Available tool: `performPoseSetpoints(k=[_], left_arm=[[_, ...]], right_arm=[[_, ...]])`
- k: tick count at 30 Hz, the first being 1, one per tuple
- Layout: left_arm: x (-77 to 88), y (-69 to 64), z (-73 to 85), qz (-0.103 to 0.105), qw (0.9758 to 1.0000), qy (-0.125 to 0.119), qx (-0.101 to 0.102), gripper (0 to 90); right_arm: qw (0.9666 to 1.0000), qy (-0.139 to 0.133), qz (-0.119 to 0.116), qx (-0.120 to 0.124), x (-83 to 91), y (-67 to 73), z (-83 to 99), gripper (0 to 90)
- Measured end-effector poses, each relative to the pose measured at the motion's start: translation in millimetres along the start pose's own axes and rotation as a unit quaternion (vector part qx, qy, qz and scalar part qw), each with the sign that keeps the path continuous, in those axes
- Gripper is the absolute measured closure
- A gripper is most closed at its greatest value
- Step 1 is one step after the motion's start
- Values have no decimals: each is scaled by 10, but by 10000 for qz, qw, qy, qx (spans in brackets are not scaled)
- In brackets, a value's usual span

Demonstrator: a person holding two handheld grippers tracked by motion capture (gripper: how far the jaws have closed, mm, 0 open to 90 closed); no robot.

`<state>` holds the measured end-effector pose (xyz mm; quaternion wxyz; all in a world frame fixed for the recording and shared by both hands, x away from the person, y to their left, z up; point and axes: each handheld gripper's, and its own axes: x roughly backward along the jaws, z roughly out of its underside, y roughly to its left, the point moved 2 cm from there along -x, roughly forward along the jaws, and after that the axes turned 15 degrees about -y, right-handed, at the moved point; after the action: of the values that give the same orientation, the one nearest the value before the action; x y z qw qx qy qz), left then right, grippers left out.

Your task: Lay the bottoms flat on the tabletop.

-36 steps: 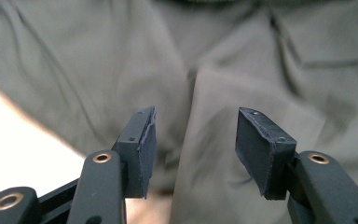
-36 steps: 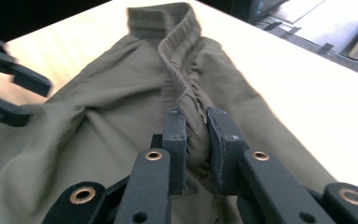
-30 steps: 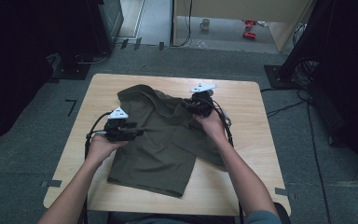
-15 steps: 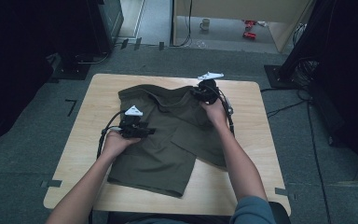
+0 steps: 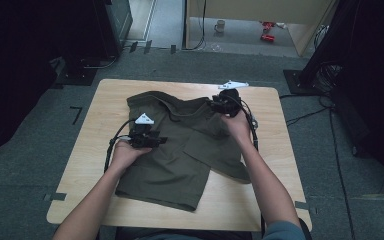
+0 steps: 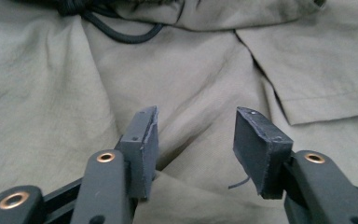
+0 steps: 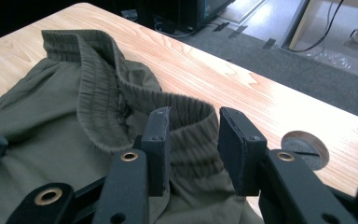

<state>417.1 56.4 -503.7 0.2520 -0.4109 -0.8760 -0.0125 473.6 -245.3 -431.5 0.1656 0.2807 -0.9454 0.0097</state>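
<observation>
My right gripper [image 7: 193, 140] has just been opening its fingers around the shorts' [image 5: 180, 150] waistband [image 7: 186, 116]; my left gripper [image 6: 196, 140] has its fingers closing, half-open over the cloth.

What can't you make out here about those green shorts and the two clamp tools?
- Shorts, high view: the front part of the waistband is covered by the right gripper and its hand.
- Left gripper, high view: too small to judge its jaw gap; its own view shows open jaws above the cloth.
- Right gripper view: whether the pads press the waistband between them is unclear.
- Mug on the floor: too small for detail.
</observation>
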Motion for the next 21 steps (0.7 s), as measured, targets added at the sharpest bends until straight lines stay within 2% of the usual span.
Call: performPoseSetpoints(k=[4, 6, 9, 12, 16, 21], left_arm=[[-4, -17, -48, 1, 10000, 20, -20, 557], [-25, -30, -67, -10, 9999, 79, -107, 578], [-74, -43, -92, 20, 9999, 107, -49, 589], [-128, -75, -82, 34, 9999, 146, -63, 586], [-176, -93, -34, 23, 9996, 261, -87, 580], [-202, -64, 26, -5, 9994, 350, -51, 583]], right_arm=[[9998, 100, -143, -89, 96, 47, 42, 728], [9995, 180, -268, -20, 148, 117, 109, 747], [9988, 294, -382, 72, 187, 213, 219, 776], [9980, 394, -485, 128, 191, 291, 342, 806], [9966, 543, -617, 74, 169, 367, 525, 821], [9944, 728, -752, 120, 146, 457, 708, 821]])
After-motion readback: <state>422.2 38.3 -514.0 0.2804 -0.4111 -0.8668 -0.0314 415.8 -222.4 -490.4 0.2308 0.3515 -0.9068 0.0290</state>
